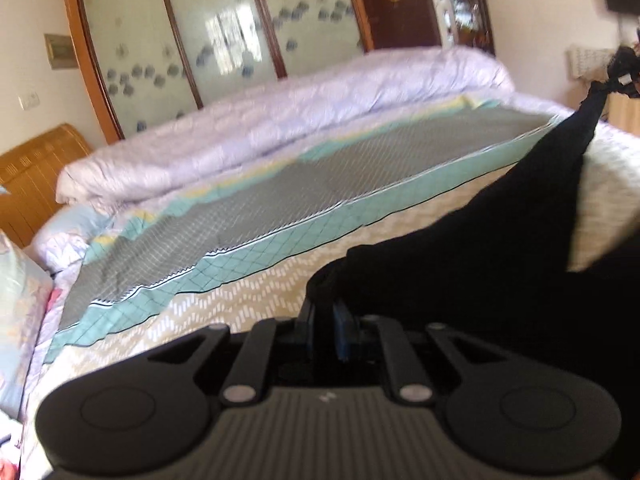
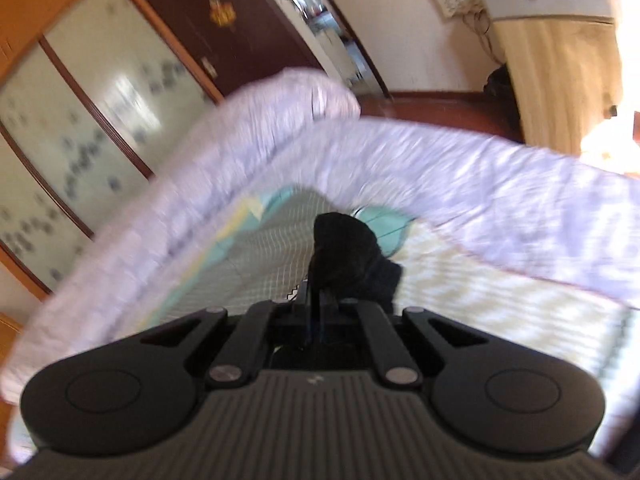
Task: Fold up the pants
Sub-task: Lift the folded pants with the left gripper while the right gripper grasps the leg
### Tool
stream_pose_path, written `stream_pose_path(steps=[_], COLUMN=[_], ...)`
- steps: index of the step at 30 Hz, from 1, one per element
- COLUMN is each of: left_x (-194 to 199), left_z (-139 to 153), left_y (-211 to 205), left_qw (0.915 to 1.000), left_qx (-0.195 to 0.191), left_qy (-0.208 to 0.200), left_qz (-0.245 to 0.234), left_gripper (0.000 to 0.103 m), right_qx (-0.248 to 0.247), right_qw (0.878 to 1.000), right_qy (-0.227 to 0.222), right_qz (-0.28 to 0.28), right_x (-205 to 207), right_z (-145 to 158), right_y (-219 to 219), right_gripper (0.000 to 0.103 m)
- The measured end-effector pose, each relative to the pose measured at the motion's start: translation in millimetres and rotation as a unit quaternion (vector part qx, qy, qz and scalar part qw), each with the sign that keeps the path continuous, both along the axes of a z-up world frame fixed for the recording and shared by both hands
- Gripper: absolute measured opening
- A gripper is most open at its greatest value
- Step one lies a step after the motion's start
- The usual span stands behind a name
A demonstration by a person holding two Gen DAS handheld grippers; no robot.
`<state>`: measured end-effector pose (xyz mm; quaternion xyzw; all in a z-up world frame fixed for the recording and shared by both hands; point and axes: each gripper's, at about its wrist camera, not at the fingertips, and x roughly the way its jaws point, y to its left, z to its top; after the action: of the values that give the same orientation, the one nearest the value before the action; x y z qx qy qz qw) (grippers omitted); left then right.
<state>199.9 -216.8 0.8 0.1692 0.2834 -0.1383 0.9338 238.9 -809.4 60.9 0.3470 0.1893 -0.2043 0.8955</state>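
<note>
The black pants [image 1: 480, 248] hang lifted above the bed, stretched from my left gripper [image 1: 326, 312] up toward the far right. There my right gripper [image 1: 622, 74] shows as a small dark shape at the fabric's tip. The left jaws stand together, shut on a bunched edge of the cloth. In the right wrist view my right gripper [image 2: 320, 300] is likewise shut, with a wad of the black pants [image 2: 348, 248] bulging above its fingers. The rest of the garment is out of sight in that view.
Below lies a bed sheet [image 1: 280, 208] with grey, teal and cream patterns. A rolled white quilt [image 1: 280, 120] runs along the far side and wraps the foot end as a quilt edge [image 2: 480, 168]. A wardrobe [image 1: 200, 40], a wooden headboard [image 1: 36, 172] and a pillow [image 1: 20, 292] border the bed.
</note>
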Motion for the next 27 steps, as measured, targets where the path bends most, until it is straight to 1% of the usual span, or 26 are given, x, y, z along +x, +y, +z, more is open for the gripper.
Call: stream_pose_path(steps=[3, 5, 7, 8, 9, 10, 11, 12, 13, 14, 15, 16, 17, 18, 20, 21, 22, 23, 25, 27], left_x=[-60, -98, -133, -144, -153, -158, -162, -161, -160, -159, -158, -160, -163, -168, -175, -177, -181, -178, -166, -144], left_z=[9, 6, -4, -12, -23, -38, -53, -67, -79, -87, -88, -84, -76, -65, -46, -38, -32, -27, -20, -19], left_y=[-1, -3, -4, -3, -2, -4, -7, -8, -8, -7, -5, -1, 6, 14, 32, 42, 52, 61, 79, 94], left_qw=[0.9998, 0.9996, 0.999, 0.9978, 0.9959, 0.9942, 0.9928, 0.9907, 0.9876, 0.9834, 0.9806, 0.9796, 0.9801, 0.9808, 0.9797, 0.9772, 0.9737, 0.9694, 0.9574, 0.941], left_qx=[-0.017, -0.02, -0.034, -0.049, -0.062, -0.062, -0.052, -0.041, -0.033, -0.029, -0.033, -0.044, -0.063, -0.085, -0.13, -0.152, -0.172, -0.191, -0.228, -0.261], left_qy=[-0.002, 0.007, 0.025, 0.043, 0.066, 0.087, 0.107, 0.128, 0.15, 0.173, 0.186, 0.187, 0.179, 0.166, 0.139, 0.128, 0.12, 0.114, 0.108, 0.114], left_qz=[-0.009, -0.017, -0.014, -0.008, -0.001, 0.005, 0.014, 0.024, 0.035, 0.046, 0.055, 0.059, 0.058, 0.058, 0.064, 0.075, 0.089, 0.105, 0.141, 0.184], left_gripper=[0.009, 0.009, 0.009, 0.01, 0.011, 0.014, 0.019, 0.026, 0.027, 0.027, 0.028, 0.03, 0.037, 0.046, 0.054, 0.056, 0.056, 0.058, 0.065, 0.081], right_qx=[0.016, 0.014, 0.011, 0.008, 0.004, 0.002, 0.005, 0.012, 0.02, 0.034, 0.048, 0.056, 0.051, 0.039, 0.035, 0.038, 0.036, 0.026, -0.004, -0.022], right_qw=[0.999, 0.999, 0.999, 0.999, 0.998, 0.997, 0.993, 0.99, 0.992, 0.993, 0.991, 0.989, 0.987, 0.983, 0.976, 0.974, 0.972, 0.972, 0.981, 0.993], right_qy=[-0.028, -0.029, -0.012, 0.0, 0.02, 0.053, 0.094, 0.119, 0.103, 0.083, 0.077, 0.072, 0.06, 0.041, 0.015, 0.013, 0.013, 0.007, -0.007, -0.013], right_qz=[-0.005, -0.016, -0.033, -0.045, -0.055, -0.062, -0.068, -0.074, -0.072, -0.081, -0.098, -0.117, -0.143, -0.175, -0.213, -0.223, -0.232, -0.232, -0.194, -0.118], right_x=[-97, -158, -215, -239, -255, -270, -274, -283, -292, -302, -310, -317, -325, -334, -347, -349, -349, -347, -333, -303], right_z=[7, -1, -21, -34, -50, -69, -89, -107, -117, -120, -118, -114, -108, -100, -84, -80, -76, -71, -62, -57], right_y=[-3, -6, -3, -2, 0, 2, -1, -2, -1, 0, 1, 2, 4, 2, -9, -16, -15, -11, 2, 18], right_gripper=[0.006, 0.006, 0.006, 0.006, 0.009, 0.01, 0.011, 0.012, 0.013, 0.014, 0.021, 0.049, 0.061, 0.063, 0.063, 0.062, 0.061, 0.061, 0.061, 0.061])
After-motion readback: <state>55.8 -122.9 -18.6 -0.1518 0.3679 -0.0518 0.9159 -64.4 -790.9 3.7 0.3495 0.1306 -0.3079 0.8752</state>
